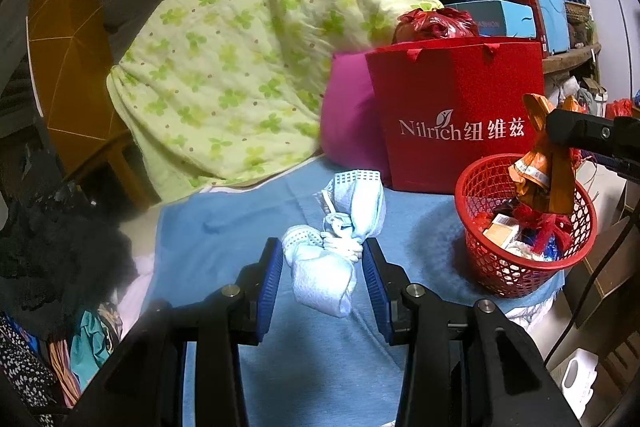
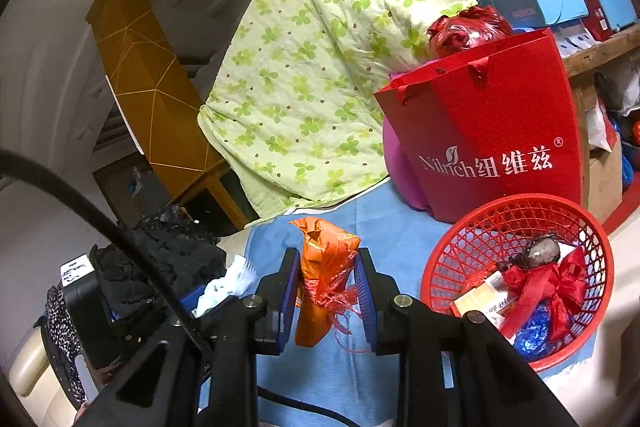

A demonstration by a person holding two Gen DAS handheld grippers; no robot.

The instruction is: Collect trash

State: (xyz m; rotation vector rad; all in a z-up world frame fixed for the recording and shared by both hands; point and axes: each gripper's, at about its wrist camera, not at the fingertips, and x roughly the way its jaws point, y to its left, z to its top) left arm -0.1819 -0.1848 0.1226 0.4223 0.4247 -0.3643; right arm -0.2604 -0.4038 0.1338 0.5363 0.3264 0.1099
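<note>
trash: left gripper [image 1: 323,259] is clamped on a knotted pale blue face mask [image 1: 340,227] above the blue cloth [image 1: 224,227]. right gripper [image 2: 327,277], fully closed, pinches an orange wrapper [image 2: 326,267] beside the red mesh basket [image 2: 460,259] of collected trash.

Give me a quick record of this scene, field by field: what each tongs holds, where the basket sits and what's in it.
left tongs: shut on pale blue face masks
right tongs: shut on orange wrapper
basket: red mesh, on the blue cloth, before the red paper bag
basket contents: red ribbon, small carton, blue scraps
</note>
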